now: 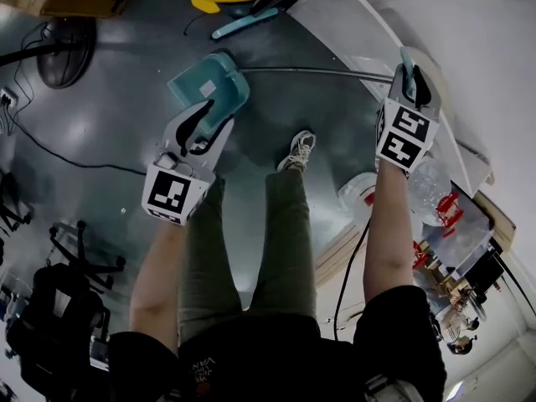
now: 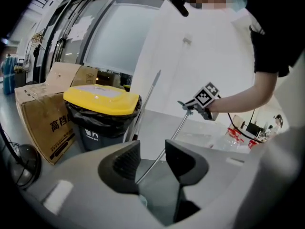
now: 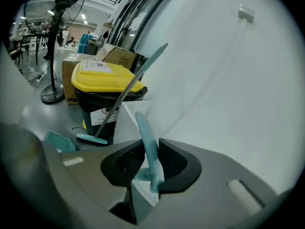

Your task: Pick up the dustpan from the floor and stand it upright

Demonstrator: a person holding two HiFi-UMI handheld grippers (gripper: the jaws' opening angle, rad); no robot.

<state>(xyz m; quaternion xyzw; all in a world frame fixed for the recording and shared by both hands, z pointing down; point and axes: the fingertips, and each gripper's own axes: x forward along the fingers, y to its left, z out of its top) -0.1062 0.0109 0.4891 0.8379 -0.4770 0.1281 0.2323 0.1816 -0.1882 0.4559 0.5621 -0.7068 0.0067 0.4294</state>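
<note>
Teal dustpan (image 1: 208, 86), likely light and stiff, spans level beyond the shoe (image 1: 297, 151). Right tool (image 1: 408, 72) pinches its handle end, probably the best hold; left tool (image 1: 203, 124) stands spread at the pan, left.

dustpan (image 1: 205, 82): teal | bin lid (image 2: 101, 99): yellow | carton (image 2: 45, 122): brown | marker cube (image 1: 176, 193): black-and-white squares | trousers (image 1: 289, 224): olive

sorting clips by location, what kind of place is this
Probably an indoor office or lab-type workroom, though I can't be sure: a smooth grey floor, a pedestal fan, cardboard boxes and a yellow-lidded bin standing near a white wall.
</note>
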